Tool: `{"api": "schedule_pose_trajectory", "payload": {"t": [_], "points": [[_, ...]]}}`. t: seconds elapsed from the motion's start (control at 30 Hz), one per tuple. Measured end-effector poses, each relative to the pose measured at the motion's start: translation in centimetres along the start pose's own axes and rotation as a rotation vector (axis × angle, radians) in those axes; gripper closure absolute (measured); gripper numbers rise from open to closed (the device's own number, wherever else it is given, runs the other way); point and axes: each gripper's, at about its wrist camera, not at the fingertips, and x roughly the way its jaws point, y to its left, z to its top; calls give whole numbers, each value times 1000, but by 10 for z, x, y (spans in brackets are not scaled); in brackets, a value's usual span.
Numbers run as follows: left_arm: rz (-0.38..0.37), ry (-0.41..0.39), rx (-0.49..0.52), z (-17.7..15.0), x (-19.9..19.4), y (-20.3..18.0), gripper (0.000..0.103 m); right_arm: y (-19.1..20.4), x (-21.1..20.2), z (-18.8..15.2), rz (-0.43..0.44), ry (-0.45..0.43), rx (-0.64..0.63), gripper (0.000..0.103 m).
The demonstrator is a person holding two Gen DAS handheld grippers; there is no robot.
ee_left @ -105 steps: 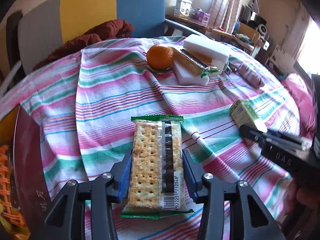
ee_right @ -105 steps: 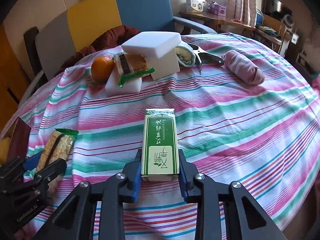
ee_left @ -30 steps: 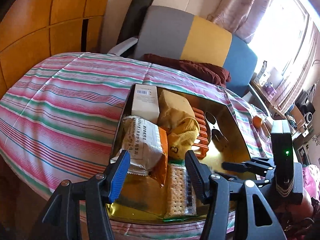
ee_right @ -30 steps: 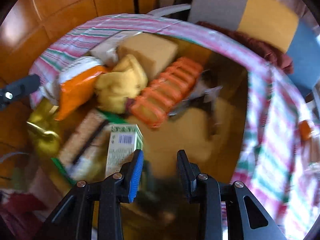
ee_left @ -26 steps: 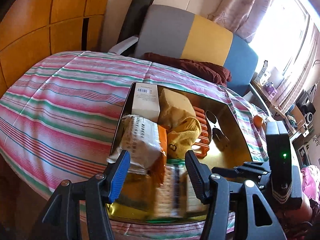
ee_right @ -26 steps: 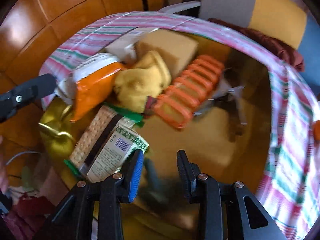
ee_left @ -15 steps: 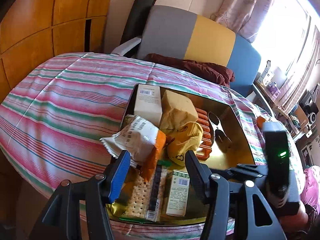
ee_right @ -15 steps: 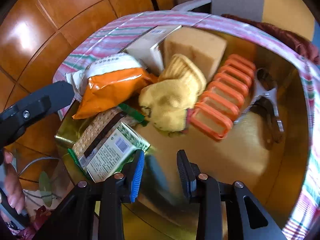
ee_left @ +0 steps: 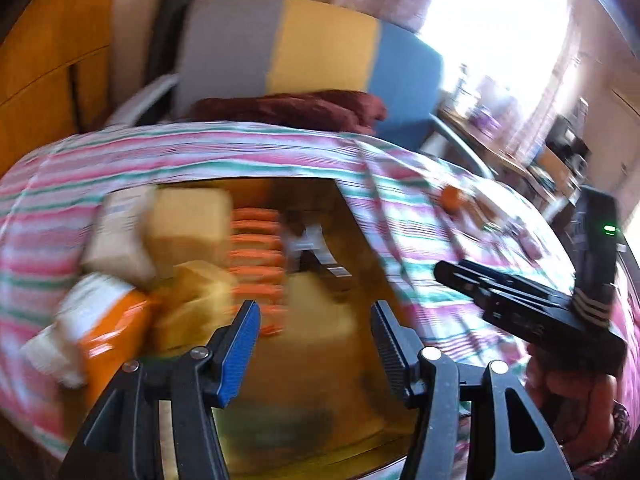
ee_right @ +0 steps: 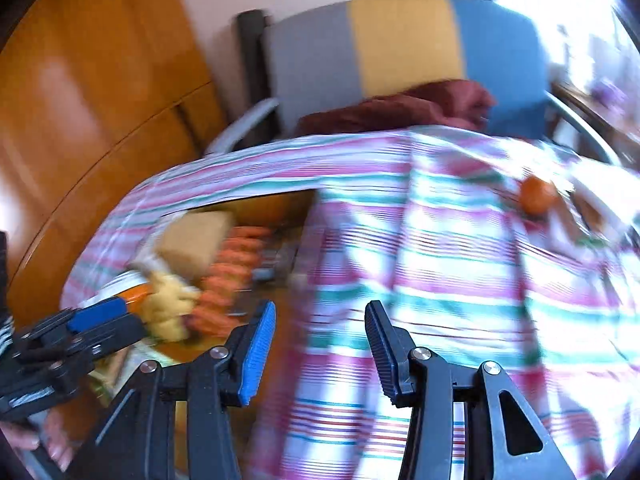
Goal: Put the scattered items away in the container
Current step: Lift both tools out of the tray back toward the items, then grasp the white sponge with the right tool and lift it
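Both views are motion-blurred. The gold container [ee_left: 360, 240] sits on the striped cloth and holds a tan box [ee_left: 188, 216], an orange rack [ee_left: 256, 248], a yellow cloth [ee_left: 196, 292], an orange-white packet [ee_left: 108, 320] and a metal tool [ee_left: 312, 248]. My left gripper [ee_left: 316, 328] is open and empty above the container's near part. My right gripper [ee_right: 320, 332] is open and empty over the container's right edge and the striped cloth [ee_right: 460, 280]; it also shows in the left wrist view [ee_left: 520, 300]. An orange [ee_right: 536, 196] lies on the cloth at the far right.
A grey, yellow and blue chair [ee_left: 312, 48] with a maroon cloth [ee_left: 288, 108] stands behind the table. Wooden panelling [ee_right: 80, 100] is on the left. A blurred desk with clutter [ee_left: 520, 148] is at the far right.
Both grippers let go of the cracker pack and green box in the container, then swung up and right, away from it. The views now blur with that motion.
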Motion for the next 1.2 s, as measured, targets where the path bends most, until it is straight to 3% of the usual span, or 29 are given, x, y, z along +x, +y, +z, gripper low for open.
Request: {"api": "schedule_pose_trajectory", "payload": {"t": [0.17, 0.33, 0.4, 0.5, 0.77, 0.87, 1.0, 1.03, 1.07, 1.2], "points": [[-49, 57, 143, 15, 37, -62, 44, -76, -5, -15, -92, -8, 178, 55], [-81, 84, 238, 24, 77, -115, 44, -135, -23, -22, -119, -58, 279, 39], [-76, 115, 240, 26, 96, -127, 44, -153, -29, -22, -121, -79, 303, 30], [-57, 144, 227, 25, 125, -140, 44, -174, -35, -24, -149, -94, 347, 30], [23, 127, 192, 22, 163, -142, 44, -215, -33, -17, -235, -104, 376, 30], [52, 110, 195, 20, 167, -139, 43, -226, -33, 10, -260, -139, 337, 30], [41, 96, 183, 16, 168, -138, 34, -242, -32, 71, -324, -209, 271, 29], [38, 91, 187, 15, 168, -138, 28, -249, -28, 89, -349, -209, 269, 29], [33, 92, 190, 13, 169, -139, 21, -255, -21, 105, -360, -199, 269, 29], [30, 77, 205, 10, 170, -142, 16, -273, 22, 152, -421, -87, 238, 32]]}}
